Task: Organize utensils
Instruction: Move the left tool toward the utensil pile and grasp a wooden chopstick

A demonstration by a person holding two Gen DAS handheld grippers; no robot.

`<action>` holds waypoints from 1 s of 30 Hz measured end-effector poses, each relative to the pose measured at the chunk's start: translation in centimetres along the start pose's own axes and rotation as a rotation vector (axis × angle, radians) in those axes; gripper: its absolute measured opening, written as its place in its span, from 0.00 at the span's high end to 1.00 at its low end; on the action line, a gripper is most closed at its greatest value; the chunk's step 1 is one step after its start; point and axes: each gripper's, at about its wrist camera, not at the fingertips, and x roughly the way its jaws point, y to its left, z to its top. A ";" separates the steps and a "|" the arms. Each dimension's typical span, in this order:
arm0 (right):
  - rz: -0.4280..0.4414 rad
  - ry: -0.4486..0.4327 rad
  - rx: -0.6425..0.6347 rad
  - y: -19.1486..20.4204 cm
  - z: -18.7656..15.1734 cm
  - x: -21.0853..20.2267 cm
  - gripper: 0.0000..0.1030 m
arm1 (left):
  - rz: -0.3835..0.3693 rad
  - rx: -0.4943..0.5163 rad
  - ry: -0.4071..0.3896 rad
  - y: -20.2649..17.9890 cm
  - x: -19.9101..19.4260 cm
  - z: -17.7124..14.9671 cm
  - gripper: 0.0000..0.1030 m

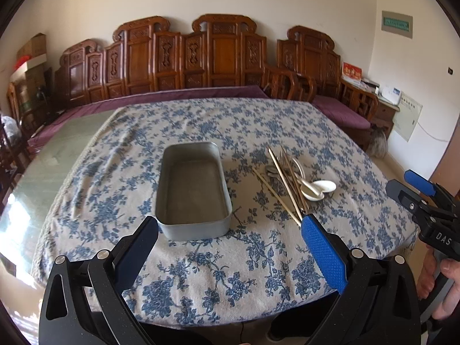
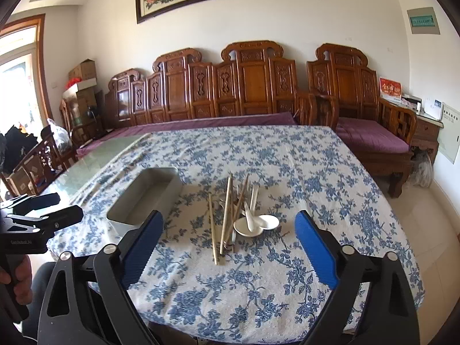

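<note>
Utensils: chopsticks (image 2: 227, 215) and ceramic spoons (image 2: 256, 221) heaped beside empty metal tin (image 1: 192, 192) on surface, awaiting sorting | left tongs (image 1: 230, 247) wide, empty | right tongs (image 2: 230, 247) wide, empty, aimed at heap.

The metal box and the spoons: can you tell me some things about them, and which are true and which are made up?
1. The metal box has nothing in it. True.
2. The white spoons lie inside the box. False: they lie on the flowered cloth beside it.
3. The chopsticks lie in the same pile as the spoons. True.
4. The left tool holds a chopstick. False: it is open and holds nothing.
5. The right tool is open. True.
</note>
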 end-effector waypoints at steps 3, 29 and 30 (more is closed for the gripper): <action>-0.011 0.018 -0.002 -0.7 -0.4 1.5 0.15 | 0.003 0.039 0.029 -0.6 1.6 0.1 0.06; 0.026 0.125 0.074 -6.7 0.4 13.2 0.52 | -0.169 0.089 0.233 -6.0 14.0 1.8 0.33; 0.032 0.129 0.081 -6.9 0.2 13.5 0.54 | -0.171 0.088 0.241 -6.2 14.4 1.8 0.36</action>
